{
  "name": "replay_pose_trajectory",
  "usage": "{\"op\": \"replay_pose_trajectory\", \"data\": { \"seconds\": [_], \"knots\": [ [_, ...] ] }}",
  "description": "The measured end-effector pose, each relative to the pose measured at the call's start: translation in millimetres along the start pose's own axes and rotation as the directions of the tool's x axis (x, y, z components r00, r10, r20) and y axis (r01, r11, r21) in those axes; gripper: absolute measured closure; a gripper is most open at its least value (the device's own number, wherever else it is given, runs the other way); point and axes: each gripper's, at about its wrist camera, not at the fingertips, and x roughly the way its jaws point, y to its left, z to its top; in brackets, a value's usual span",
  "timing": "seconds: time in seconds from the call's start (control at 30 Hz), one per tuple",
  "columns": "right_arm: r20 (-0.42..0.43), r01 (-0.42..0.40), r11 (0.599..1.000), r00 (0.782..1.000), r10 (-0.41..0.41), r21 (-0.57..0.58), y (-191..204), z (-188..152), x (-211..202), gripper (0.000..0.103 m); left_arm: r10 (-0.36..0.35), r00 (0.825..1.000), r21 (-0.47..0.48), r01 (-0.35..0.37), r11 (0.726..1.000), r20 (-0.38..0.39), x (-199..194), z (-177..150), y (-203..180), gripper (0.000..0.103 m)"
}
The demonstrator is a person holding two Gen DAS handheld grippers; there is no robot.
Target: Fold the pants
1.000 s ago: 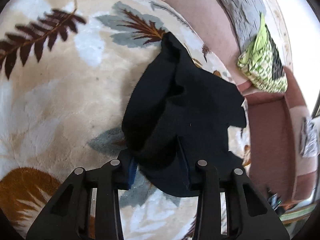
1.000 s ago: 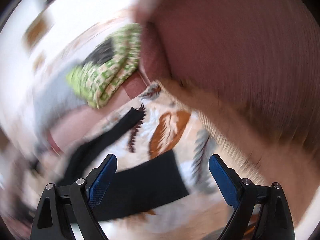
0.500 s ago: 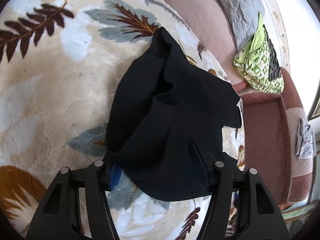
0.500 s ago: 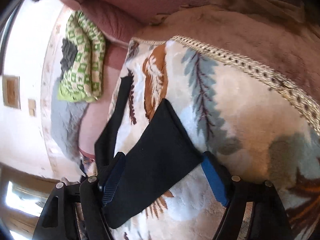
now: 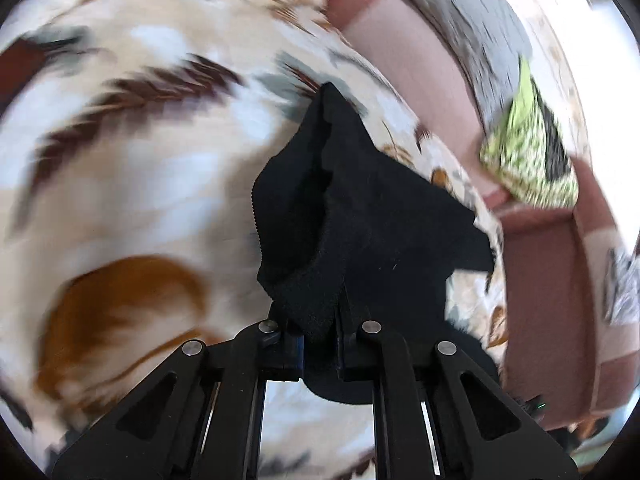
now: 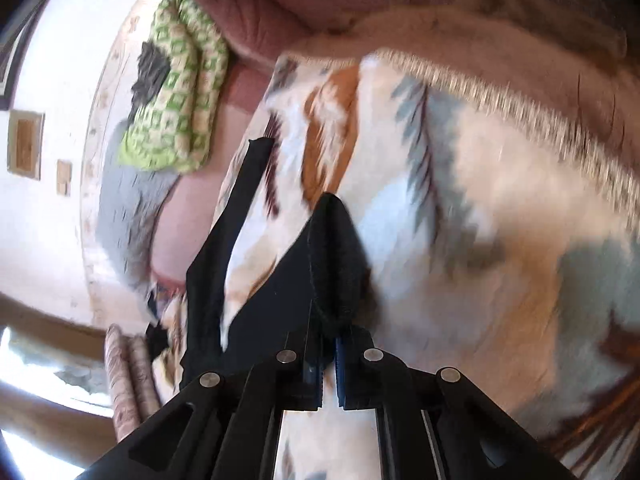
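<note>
Left wrist view, blurred: cream leaf-print blanket (image 5: 132, 184) fills left and centre of frame; black pants (image 5: 360, 220) bunched at centre, running from upper centre down to the bottom middle; left gripper (image 5: 320, 344) at bottom centre, jaws just closed, clenched on a fold of the pants; pink sofa (image 5: 536, 280) along right edge; green patterned cushion (image 5: 528, 164) at upper right.

Right wrist view: green patterned cushion (image 6: 180, 96) at upper left; one pants (image 6: 280, 300) leg stretches from left-centre toward upper middle; a rolled hem bunched at centre; right gripper (image 6: 329, 364) at bottom centre, jaws just closed, pinching that hem; blanket (image 6: 480, 200) covers the right, fringed edge at upper right.
</note>
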Motion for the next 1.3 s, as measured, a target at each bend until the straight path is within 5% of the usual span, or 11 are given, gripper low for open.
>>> {"op": "replay_pose_trajectory", "data": {
  "seconds": [0.13, 0.23, 0.33, 0.43, 0.53, 0.67, 0.77, 0.87, 0.97, 1.07, 1.3],
  "knots": [
    [-0.17, 0.002, 0.998, 0.985, -0.011, -0.055, 6, -26, 20, 0.099, 0.081, 0.996, -0.041, -0.082, 0.996, -0.029, -27, -1, 31, 0.092],
    [-0.213, 0.03, 0.997, 0.976, -0.044, -0.068, 8, -30, 30, 0.099, 0.157, 0.982, -0.089, -0.167, 0.982, -0.107, -16, -3, 56, 0.075],
    [-0.088, 0.112, 0.993, 0.99, -0.114, -0.028, 4, -21, 16, 0.098, 0.167, 0.983, -0.154, -0.177, 0.972, -0.074, -23, -1, 69, 0.068],
    [0.072, 0.288, 0.951, 0.957, -0.282, -0.109, 21, -14, -1, 0.097, 0.212, 0.976, -0.179, -0.2, 0.963, 0.05, -45, 5, 65, 0.068],
    [0.159, 0.291, 0.944, 0.95, -0.267, -0.155, 41, -13, -8, 0.097, 0.236, 0.953, -0.156, -0.208, 0.966, 0.189, -70, 16, 47, 0.067],
    [0.261, 0.222, 0.931, 0.954, -0.147, -0.289, 85, -16, -7, 0.089, 0.176, 0.928, -0.132, -0.14, 0.981, 0.327, -80, 39, 12, 0.038],
    [0.261, 0.069, 0.939, 0.965, 0.023, -0.336, 121, -7, 18, 0.042, 0.078, 0.946, -0.08, -0.056, 0.995, 0.314, -45, 57, -20, 0.038],
    [0.232, -0.135, 0.959, 0.953, 0.195, -0.251, 135, 14, 58, 0.041, 0.05, 0.974, -0.025, -0.045, 0.999, 0.22, 15, 73, -37, 0.038],
    [0.17, -0.23, 0.957, 0.951, 0.26, -0.175, 139, 34, 105, 0.041, 0.06, 0.993, -0.073, -0.053, 0.996, 0.098, 61, 78, -22, 0.038],
    [0.095, -0.234, 0.969, 0.966, 0.241, -0.082, 132, 60, 164, 0.041, 0.023, 0.998, -0.175, -0.014, 0.984, 0.051, 79, 83, -5, 0.038],
    [0.046, -0.155, 0.988, 0.987, 0.154, 0.021, 116, 99, 231, 0.041, 0.089, 0.992, -0.118, -0.079, 0.99, 0.087, 84, 83, -14, 0.038]
  ]
}}
